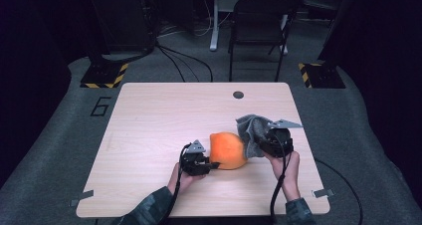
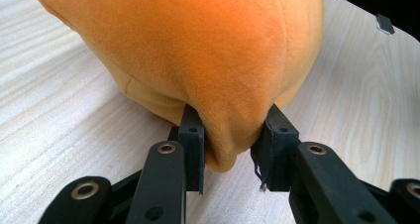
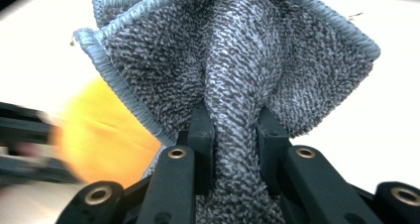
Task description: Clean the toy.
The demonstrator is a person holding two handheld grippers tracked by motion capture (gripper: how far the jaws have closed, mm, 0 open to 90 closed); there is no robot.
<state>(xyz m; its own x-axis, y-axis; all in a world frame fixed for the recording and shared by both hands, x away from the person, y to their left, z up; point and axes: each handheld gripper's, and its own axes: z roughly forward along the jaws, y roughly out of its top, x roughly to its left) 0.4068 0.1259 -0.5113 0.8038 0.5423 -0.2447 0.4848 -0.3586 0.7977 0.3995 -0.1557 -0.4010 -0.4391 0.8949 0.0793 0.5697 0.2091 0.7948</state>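
- Near the front half of the pale wooden table (image 1: 149, 115) lies an orange plush cushion (image 1: 228, 150), rounded and soft, and every place below is told from it
- Left of the cushion, touching its near left edge, sits the left gripper (image 1: 211, 165), held in the person's left hand (image 1: 181, 177) that comes up from the table's near edge
- Seen in the left gripper view, the left gripper (image 2: 228, 144) has its two black jaws drawn narrow on a fold of the cushion (image 2: 198, 50); the plush bulges out between and above the pads, so the pinch is firm
- Right of the cushion, and close against its right side, hangs a grey knitted cloth (image 1: 253, 133), bunched and raised off the wood
- Just right of the cushion, behind that cloth, is the right gripper (image 1: 260, 144), held in the person's right hand (image 1: 287, 166)
- Seen in the right gripper view, the right gripper (image 3: 233, 130) has its jaws closed narrow on a gathered stem of the cloth (image 3: 233, 60), whose bound edges fan out above the pads; the cushion (image 3: 106, 135) shows as an orange blur low on the left of that view
- Beyond the cushion, towards the table's far edge, a small dark round hole (image 1: 238, 94) marks the wood
- Farther beyond the cushion, past the table, stands a dark folding chair (image 1: 259, 21) on the grey floor
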